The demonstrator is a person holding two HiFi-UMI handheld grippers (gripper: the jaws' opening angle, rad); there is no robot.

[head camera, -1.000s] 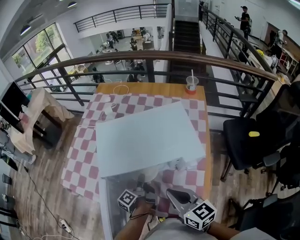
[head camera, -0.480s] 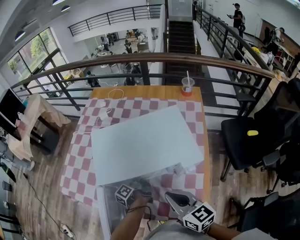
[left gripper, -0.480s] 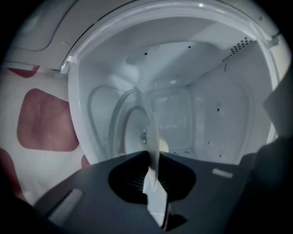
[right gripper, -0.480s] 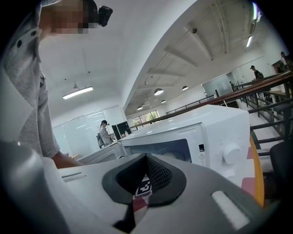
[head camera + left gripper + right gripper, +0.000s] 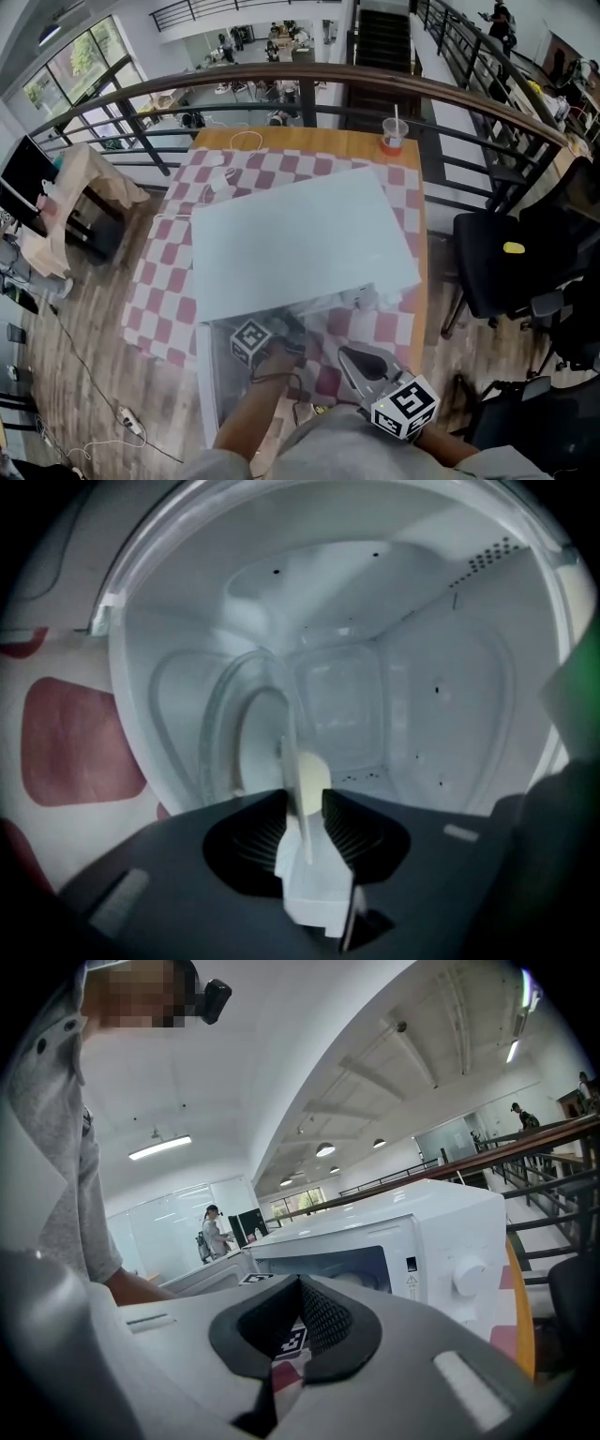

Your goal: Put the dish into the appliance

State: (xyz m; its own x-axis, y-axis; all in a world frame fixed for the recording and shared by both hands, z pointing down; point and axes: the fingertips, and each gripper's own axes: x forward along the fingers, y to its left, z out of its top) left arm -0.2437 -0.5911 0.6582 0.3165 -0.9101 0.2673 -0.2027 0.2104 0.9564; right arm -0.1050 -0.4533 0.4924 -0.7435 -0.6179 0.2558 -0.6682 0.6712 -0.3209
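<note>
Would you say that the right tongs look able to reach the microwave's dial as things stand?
Probably yes. The right tongs are shut and empty, and they point toward the front of the microwave. The dial faces them with nothing visibly in between.

Dish (image 5: 288,752) hidden in head view

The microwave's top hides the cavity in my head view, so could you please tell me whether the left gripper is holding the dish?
Observer: In its own view the rim of the dish stands between the jaws of the left gripper, which have just been opening; the pads look clear of it.
Operator: Is the dish inside the microwave?
Observer: Yes, its white walls surround the dish.
Operator: And the right gripper?
Observer: Tips together, nothing between them.
</note>
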